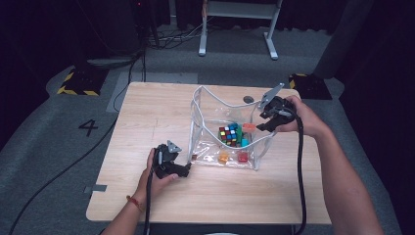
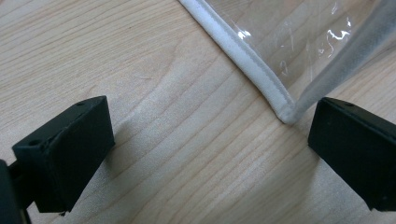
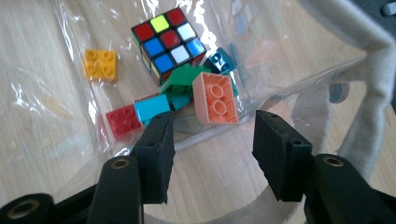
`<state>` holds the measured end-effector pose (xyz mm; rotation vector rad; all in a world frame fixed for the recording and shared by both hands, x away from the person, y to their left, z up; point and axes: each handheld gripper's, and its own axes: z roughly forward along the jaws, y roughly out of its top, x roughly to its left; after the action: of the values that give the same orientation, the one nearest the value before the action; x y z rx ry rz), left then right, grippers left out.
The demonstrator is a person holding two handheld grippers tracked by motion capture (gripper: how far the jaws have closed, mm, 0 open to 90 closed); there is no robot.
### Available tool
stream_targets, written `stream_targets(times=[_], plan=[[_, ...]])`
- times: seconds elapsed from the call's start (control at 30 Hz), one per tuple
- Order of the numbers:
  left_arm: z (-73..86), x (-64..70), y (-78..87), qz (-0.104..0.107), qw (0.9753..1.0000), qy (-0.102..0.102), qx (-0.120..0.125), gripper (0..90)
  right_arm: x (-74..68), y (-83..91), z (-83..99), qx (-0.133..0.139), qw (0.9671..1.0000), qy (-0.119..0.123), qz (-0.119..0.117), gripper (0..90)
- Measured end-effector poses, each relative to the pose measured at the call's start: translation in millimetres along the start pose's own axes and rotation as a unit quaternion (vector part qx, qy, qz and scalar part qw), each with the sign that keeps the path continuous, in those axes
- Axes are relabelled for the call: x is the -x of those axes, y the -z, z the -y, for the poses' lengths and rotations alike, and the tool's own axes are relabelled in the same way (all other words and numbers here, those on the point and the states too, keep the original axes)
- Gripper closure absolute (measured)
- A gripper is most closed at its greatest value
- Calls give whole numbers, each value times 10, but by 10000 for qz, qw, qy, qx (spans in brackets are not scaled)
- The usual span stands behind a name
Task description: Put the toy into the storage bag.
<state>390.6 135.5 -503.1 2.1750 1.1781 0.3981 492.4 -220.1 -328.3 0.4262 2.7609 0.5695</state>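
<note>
The clear plastic bag with white trim [image 1: 210, 105] is standing on the light wooden table [image 1: 147, 122], holding a colourful puzzle cube [image 3: 167, 41] and a peach plastic brick [image 3: 215, 98]. The right gripper [image 3: 212, 140] is hovering, jaws released, over its right rim; the left gripper [image 2: 205, 154] is gaping beside its near-left corner.

On your bench [image 1: 147, 196] the pouch [image 1: 210, 105] stands right of centre, mouth open upward. Inside it the puzzle cube [image 1: 228, 134] sits in the middle among bricks, with two more bricks [image 1: 224, 157] nearer you. Your left tool [image 1: 185, 170] lies just beside the pouch's near left corner; your right tool [image 1: 262, 122] is at its right rim.
</note>
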Motion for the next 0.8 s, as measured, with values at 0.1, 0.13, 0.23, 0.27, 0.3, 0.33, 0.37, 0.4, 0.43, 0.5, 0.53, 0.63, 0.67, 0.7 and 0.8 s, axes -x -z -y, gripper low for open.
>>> stream_targets(times=[0.1, 0.13, 0.23, 0.27, 0.3, 0.33, 0.37, 0.4, 0.43, 0.5, 0.53, 0.63, 0.67, 0.7, 0.8], plan=[[0, 0, 0, 1, 10000, 1, 1, 4, -20, 25, -15, 204, 9997, -50, 122, 461], [0, 0, 0, 1, 10000, 2, 1, 4, -31, 28, -17, 304, 9994, -68, 153, 448], [-2, -4, -2, 2, 10000, -29, 20, 4, -64, 52, -25, 518, 9981, -134, 294, 400], [0, 1, 1, 0, 10000, 6, -4, 4, -66, 58, -27, 594, 9976, -126, 344, 399], [-1, -1, -1, -1, 10000, -6, 8, 4, -82, 77, -32, 589, 9973, -185, 408, 391], [0, 0, 0, 1, 10000, 1, -2, 4, -89, 85, -34, 687, 9964, -205, 444, 374], [0, 0, 0, 0, 10000, 2, -1, 4, -92, 101, -37, 750, 9960, -191, 457, 365], [0, 0, 0, 0, 10000, 2, 1, 4, -102, 119, -41, 800, 9953, -221, 507, 348], [-2, -3, -2, -1, 10000, -26, 21, 4, -110, 142, -43, 857, 9945, -210, 556, 322], [-2, -3, -2, 1, 10000, -30, 20, 4, -136, 174, -44, 1049, 9918, -336, 652, 305], [-2, -3, -2, 1, 10000, -29, 21, 4, -138, 191, -44, 1103, 9906, -342, 736, 289], [-2, -3, -2, 1, 10000, -28, 22, 4, -165, 243, -35, 1257, 9859, -604, 926, 262], [-2, -3, -2, -1, 10000, -30, 20, 4, -166, 259, -27, 1351, 9839, -671, 955, 258], [-2, -3, -2, 0, 10000, -30, 19, 4, -168, 279, -17, 1386, 9826, -729, 998, 256], [-2, -3, -2, 2, 10000, -29, 20, 4, -169, 325, 12, 1547, 9784, -853, 1075, 245]])
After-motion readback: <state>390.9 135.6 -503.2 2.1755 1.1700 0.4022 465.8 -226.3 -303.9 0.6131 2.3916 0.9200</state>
